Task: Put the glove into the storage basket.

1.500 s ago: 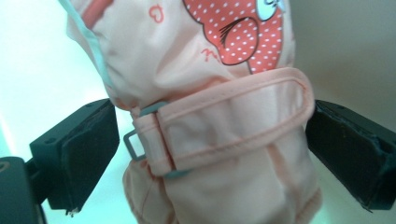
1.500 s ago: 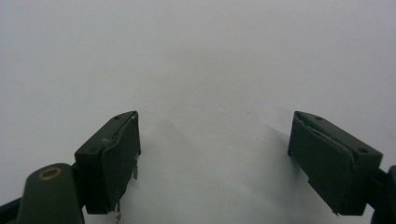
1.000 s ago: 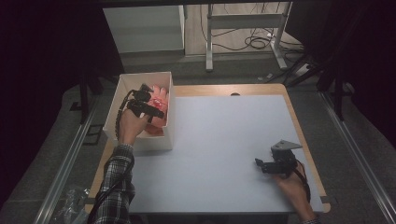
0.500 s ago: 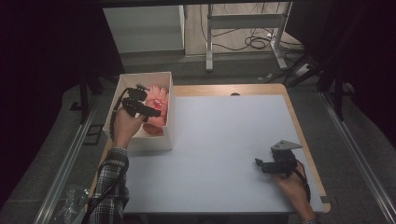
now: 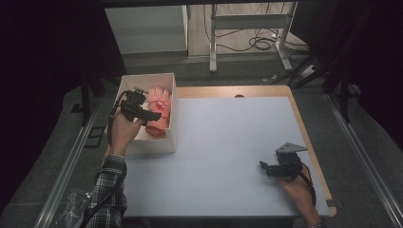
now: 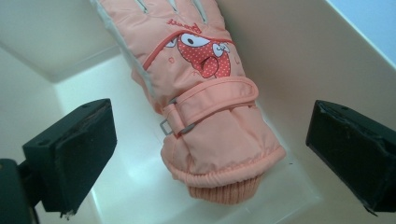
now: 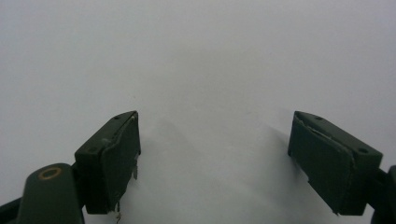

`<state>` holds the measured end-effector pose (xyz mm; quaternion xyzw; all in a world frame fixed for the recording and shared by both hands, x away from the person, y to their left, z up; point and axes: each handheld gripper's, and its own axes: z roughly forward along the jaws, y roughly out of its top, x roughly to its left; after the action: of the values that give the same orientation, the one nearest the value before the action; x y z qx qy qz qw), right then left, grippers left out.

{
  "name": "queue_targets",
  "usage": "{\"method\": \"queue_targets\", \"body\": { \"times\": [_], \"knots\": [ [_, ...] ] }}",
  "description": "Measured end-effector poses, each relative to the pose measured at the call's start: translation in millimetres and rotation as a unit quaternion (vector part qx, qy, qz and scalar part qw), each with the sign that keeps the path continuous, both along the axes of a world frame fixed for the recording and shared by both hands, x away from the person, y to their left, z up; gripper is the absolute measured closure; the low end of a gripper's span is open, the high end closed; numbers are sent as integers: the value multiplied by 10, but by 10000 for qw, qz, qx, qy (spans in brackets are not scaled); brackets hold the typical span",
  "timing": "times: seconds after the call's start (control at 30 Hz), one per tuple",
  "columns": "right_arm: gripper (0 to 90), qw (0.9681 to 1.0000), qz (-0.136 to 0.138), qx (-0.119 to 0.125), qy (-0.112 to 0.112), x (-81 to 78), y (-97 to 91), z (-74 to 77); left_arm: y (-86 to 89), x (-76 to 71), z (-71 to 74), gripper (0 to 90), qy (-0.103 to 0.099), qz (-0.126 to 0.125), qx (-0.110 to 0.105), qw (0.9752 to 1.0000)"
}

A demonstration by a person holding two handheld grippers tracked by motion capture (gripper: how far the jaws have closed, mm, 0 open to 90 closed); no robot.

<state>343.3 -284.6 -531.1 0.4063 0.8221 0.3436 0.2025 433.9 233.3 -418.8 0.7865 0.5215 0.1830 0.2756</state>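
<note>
Left gripper [image 5: 151, 114] over white box [image 5: 142, 80], jaws wide apart around pink glove [image 6: 205, 98], not touching. Right gripper [image 5: 267, 167] low over table [image 5: 228, 137], jaws apart, holding nothing.

A box [image 5: 167, 137] sits at the bench's [image 5: 228, 142] far-left corner with a glove [image 5: 159, 107] inside. The left claw [image 5: 153, 115] hangs over it; the right claw [image 5: 263, 166] rests near-right.
</note>
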Motion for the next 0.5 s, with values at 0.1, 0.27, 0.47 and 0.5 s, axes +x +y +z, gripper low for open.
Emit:
{"method": "queue_targets", "body": {
  "times": [0.1, 0.27, 0.47, 0.5],
  "knots": [
    [171, 10000, 0, 2, -3, 0, 0, -1, 31, -40, 2, 22, -37, -7, -50, 10000],
    [171, 10000, -1, 2, -3, 0, 1, -1, 74, -113, 7, 21, -119, -34, -69, 9999],
    [171, 10000, 1, -1, 0, 0, 0, 0, 105, -200, 17, 22, -210, -88, -119, 9997],
    [171, 10000, 0, -1, 1, 0, 0, 0, 108, -218, 20, 22, -226, -99, -128, 9996]
  ]
}}
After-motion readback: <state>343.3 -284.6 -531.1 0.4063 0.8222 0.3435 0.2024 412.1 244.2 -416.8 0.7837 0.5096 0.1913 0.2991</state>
